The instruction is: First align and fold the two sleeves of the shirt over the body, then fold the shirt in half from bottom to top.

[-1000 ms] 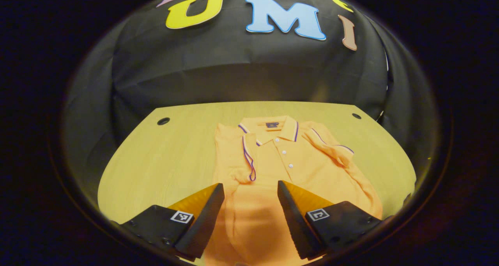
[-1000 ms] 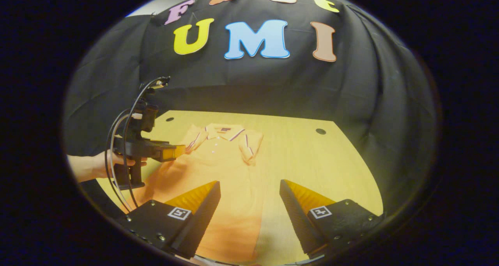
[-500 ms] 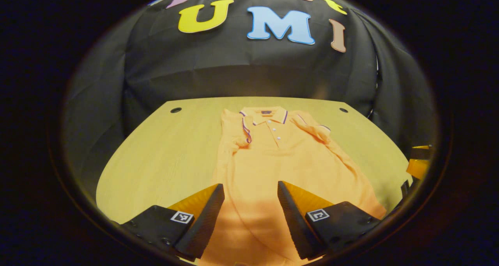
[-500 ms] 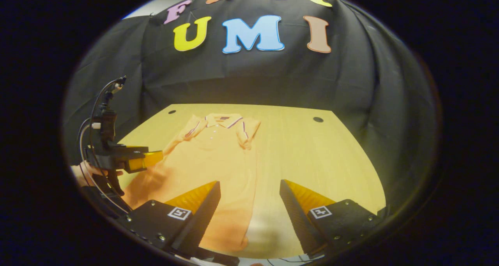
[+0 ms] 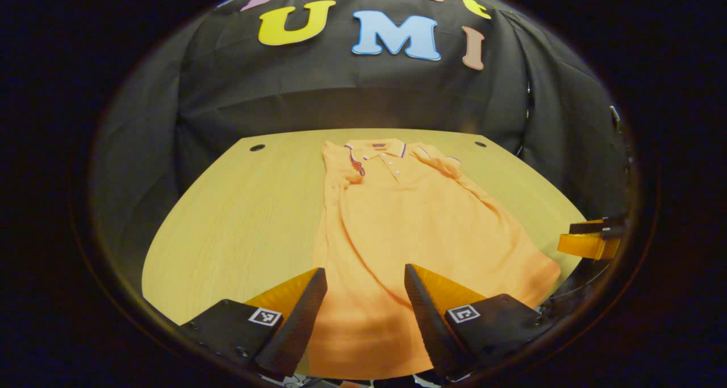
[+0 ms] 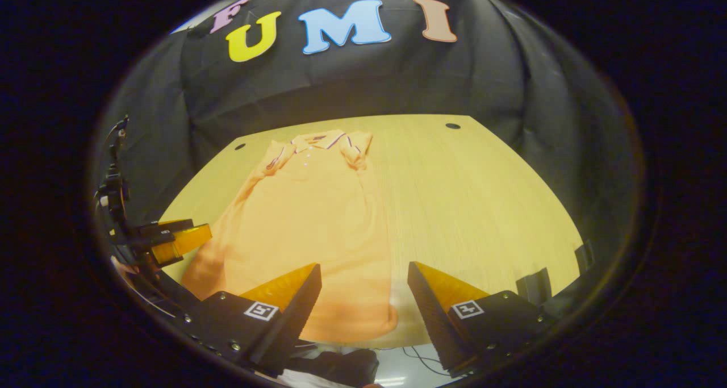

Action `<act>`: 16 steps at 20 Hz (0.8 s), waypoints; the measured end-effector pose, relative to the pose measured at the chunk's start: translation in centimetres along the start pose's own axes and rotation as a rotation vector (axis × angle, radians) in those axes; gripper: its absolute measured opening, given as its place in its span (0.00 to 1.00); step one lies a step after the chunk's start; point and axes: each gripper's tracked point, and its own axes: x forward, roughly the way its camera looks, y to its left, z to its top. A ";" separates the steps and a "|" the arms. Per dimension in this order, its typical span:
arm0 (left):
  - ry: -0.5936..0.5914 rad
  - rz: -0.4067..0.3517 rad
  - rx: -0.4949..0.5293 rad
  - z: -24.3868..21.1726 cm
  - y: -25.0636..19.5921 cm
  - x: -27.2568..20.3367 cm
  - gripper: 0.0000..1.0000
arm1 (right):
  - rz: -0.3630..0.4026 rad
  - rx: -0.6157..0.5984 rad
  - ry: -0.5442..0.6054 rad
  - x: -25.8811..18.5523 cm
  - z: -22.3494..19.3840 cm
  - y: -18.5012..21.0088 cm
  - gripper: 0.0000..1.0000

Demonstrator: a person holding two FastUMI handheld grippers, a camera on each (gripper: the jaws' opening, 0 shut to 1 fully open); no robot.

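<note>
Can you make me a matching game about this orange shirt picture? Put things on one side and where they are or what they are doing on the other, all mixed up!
Things:
1. shirt
2. collar
3. left gripper
4. table

States:
A. at the shirt's far end
B. open, above the shirt's near hem
C. lying flat, both sleeves folded in
D. bare wood with a small dark hole near a far corner

Pairs: 1-C, 2-A, 3-B, 4-D

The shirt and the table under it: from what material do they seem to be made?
The shirt: soft knit cloth, probably cotton piqué, matte; it drapes and wrinkles, with a ribbed striped collar. The table: pale wood or wood-look laminate, smooth with low sheen; fine straight grain lines show, so which one stays open.
</note>
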 end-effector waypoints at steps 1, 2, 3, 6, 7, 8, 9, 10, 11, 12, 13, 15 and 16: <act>0.010 -0.010 0.015 -0.9 0.0 -0.6 0.92 | -0.017 0.010 0.019 0.1 -0.9 0.0 0.95; 0.019 -0.016 0.029 -1.8 0.2 -1.1 0.92 | -0.033 0.019 0.039 0.0 -1.9 0.0 0.95; 0.022 -0.026 0.040 -2.5 0.2 -1.6 0.92 | -0.044 0.030 0.054 0.0 -2.6 0.0 0.95; 0.037 -0.051 0.067 -4.6 0.0 -3.3 0.92 | -0.059 0.061 0.097 0.1 -4.4 0.2 0.95; 0.047 -0.051 0.070 -5.2 0.1 -3.7 0.92 | -0.057 0.067 0.105 0.0 -4.7 0.3 0.95; 0.053 -0.048 0.070 -5.8 0.4 -4.0 0.92 | -0.058 0.065 0.112 -0.2 -5.1 0.4 0.95; 0.060 -0.040 0.067 -6.3 0.8 -4.3 0.92 | -0.063 0.057 0.116 -0.1 -4.8 -0.3 0.96; 0.069 -0.031 0.061 -7.0 1.1 -4.6 0.92 | -0.068 0.047 0.120 -0.1 -5.0 -0.4 0.96; 0.079 -0.021 0.053 -7.6 1.5 -4.8 0.92 | -0.071 0.038 0.124 0.0 -5.1 -0.6 0.96; 0.087 -0.014 0.041 -8.1 1.9 -5.1 0.92 | -0.071 0.031 0.128 0.0 -6.0 0.1 0.96; 0.095 -0.011 0.026 -8.5 2.1 -5.3 0.92 | -0.067 0.026 0.131 0.0 -6.1 0.1 0.96; 0.108 0.001 -0.002 -9.2 2.3 -5.7 0.91 | -0.070 0.016 0.143 0.2 -6.4 0.1 0.96; 0.106 0.005 -0.013 -9.5 2.3 -5.7 0.90 | -0.069 0.009 0.152 0.2 -6.6 0.0 0.96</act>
